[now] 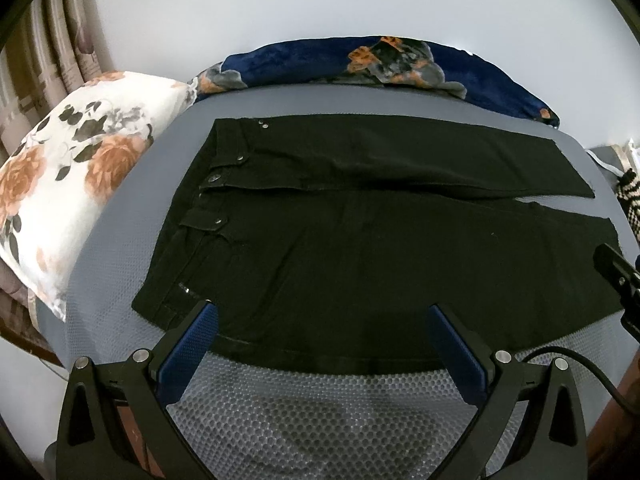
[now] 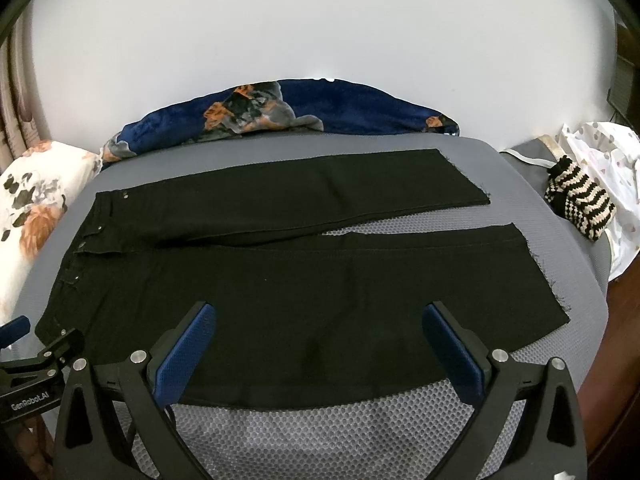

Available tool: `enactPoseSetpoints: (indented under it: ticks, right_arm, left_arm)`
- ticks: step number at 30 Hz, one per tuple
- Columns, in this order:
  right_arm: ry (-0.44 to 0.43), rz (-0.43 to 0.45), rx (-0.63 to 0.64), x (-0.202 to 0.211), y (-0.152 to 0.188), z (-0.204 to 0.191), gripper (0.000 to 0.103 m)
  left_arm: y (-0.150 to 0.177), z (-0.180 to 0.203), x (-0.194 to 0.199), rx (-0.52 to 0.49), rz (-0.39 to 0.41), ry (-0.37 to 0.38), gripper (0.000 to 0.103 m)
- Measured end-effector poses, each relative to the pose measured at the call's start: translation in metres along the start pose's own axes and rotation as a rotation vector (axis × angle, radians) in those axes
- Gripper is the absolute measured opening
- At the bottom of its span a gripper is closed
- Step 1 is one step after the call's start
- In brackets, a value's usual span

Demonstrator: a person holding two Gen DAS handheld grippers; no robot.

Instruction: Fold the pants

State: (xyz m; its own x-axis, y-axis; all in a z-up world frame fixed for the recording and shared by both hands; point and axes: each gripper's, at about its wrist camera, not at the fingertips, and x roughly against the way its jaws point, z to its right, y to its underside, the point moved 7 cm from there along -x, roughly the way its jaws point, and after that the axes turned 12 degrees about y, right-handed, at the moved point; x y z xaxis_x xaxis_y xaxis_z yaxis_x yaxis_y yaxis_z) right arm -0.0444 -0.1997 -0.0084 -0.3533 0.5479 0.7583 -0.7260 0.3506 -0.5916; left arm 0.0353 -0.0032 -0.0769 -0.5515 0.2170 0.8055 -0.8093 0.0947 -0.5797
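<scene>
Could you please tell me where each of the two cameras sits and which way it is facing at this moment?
Left wrist: on the left gripper, at the near edge of the bed, looking across the waistband half of the black pants toward the floral pillow; its own open jaws and the right gripper's tip show.
Right wrist: on the right gripper, facing the leg half and striped knit item; its own open jaws and the left gripper show.
Shared: pants, bed, blue blanket.

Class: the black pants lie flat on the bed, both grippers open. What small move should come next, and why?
Probably lower both open grippers, left gripper and right gripper, onto the near edge of the pants and pinch it: the legs lie spread apart, nothing is held yet.
</scene>
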Motion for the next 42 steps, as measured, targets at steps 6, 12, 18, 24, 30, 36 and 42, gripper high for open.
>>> enactPoseSetpoints:
  ticks: [6, 12, 18, 24, 30, 36, 42]
  right_arm:
    - [-0.002, 0.001, 0.004, -0.001, 0.001, 0.000, 0.103]
    - [-0.001, 0.000, 0.006, -0.002, 0.001, 0.000, 0.103]
    - [-0.003, -0.002, 0.009, -0.002, 0.001, -0.001, 0.103]
    - [-0.003, -0.005, 0.010, -0.004, 0.001, -0.004, 0.103]
    - [-0.001, -0.007, 0.013, -0.004, 0.001, -0.004, 0.103]
    - [0.001, -0.012, 0.015, -0.006, 0.001, -0.004, 0.103]
    - [0.001, -0.014, 0.014, -0.007, 0.002, -0.004, 0.103]
  left_arm:
    - [0.000, 0.001, -0.003, -0.013, -0.008, -0.005, 0.103]
    - [-0.002, 0.000, -0.004, -0.018, 0.001, -0.004, 0.103]
    - [-0.002, 0.001, -0.004, -0.018, 0.006, -0.006, 0.103]
    - [-0.002, 0.002, -0.005, -0.019, 0.007, -0.007, 0.103]
    - [-0.003, 0.003, -0.006, -0.018, 0.004, -0.001, 0.103]
    - [-0.002, 0.003, -0.010, -0.018, -0.002, 0.006, 0.103]
    - [-0.001, 0.003, -0.012, -0.021, -0.005, 0.015, 0.103]
